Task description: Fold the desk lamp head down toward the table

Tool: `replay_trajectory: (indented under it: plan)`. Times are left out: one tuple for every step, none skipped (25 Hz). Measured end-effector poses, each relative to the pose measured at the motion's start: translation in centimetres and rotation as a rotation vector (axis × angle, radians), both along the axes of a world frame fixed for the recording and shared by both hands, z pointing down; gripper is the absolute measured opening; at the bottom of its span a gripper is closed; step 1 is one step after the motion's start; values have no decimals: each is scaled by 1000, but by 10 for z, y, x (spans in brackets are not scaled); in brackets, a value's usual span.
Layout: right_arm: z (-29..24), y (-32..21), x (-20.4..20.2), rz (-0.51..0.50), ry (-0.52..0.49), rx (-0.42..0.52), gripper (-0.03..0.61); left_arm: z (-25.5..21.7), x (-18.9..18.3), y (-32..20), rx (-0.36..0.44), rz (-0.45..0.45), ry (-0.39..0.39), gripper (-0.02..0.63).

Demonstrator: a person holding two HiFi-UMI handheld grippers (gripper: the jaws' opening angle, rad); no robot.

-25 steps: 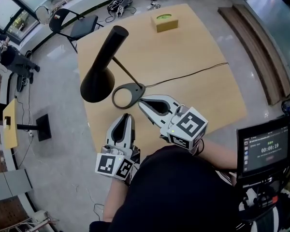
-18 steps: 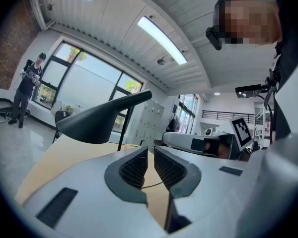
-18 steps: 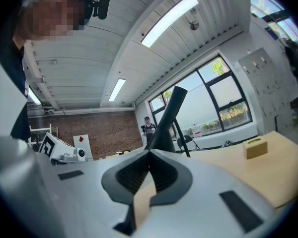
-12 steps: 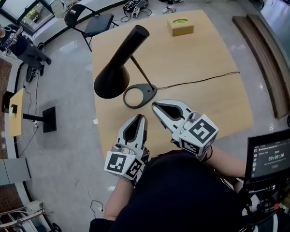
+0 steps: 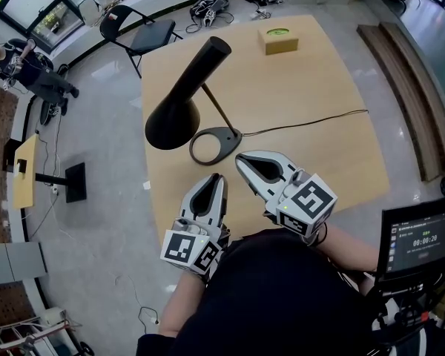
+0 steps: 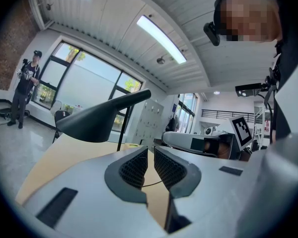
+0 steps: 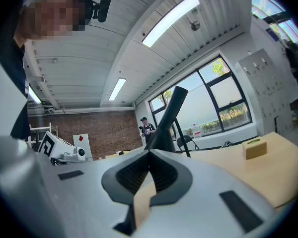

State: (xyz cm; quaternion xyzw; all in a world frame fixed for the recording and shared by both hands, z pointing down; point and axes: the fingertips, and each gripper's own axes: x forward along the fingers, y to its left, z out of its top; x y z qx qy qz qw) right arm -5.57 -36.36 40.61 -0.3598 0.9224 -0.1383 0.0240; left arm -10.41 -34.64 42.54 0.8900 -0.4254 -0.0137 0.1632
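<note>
left gripper (image 5: 216, 178) in my hand has its jaws slightly apart, empty; right gripper (image 5: 240, 157) is closed and empty, near the black cone-shaded metal desk lamp (image 5: 179, 102). small dark screen (image 5: 417, 234) reads 00:00:20.

- Screen (image 5: 419, 237), lower right in head view: timer reads 00:00:20. Small line above it is too tiny to read.
- Left gripper (image 5: 216, 176): cube w/ b&w square code markers, no letters or nos.
- Right gripper (image 5: 240, 156): same kind of marker on its cube.
- Tan box (image 5: 277, 39): green oval label on top, print unreadable.
- White board (image 7: 81, 142), right gripper view: red diamond sign, no txt.
</note>
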Motion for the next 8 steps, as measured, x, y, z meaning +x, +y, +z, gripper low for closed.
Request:
replay_trajectory:
  plan:
    - [0, 0, 0, 1, 1, 0, 5, 0, 0, -1, 0, 1, -1, 43]
    - [0, -1, 1, 2, 2, 0, 5, 0, 0, -1, 0, 2, -1, 43]
    - [1, -1, 1, 3, 2, 0, 5, 0, 0, -1, 1, 3, -2, 44]
    - [1, -1, 0, 4, 2, 0, 5, 1, 0, -1, 1, 5, -2, 43]
    - [1, 0, 0, 5, 2, 1, 5, 1, 0, -1, 1, 6, -3, 43]
    - [1, 0, 0, 5, 2, 2, 5, 1, 0, -1, 1, 7, -3, 44]
    - [1, 0, -1, 5, 2, 2, 5, 1, 0, -1, 1, 7, -3, 43]
    - [1, 0, -1, 4, 2, 3, 5, 2, 0, -1, 1, 8, -3, 44]
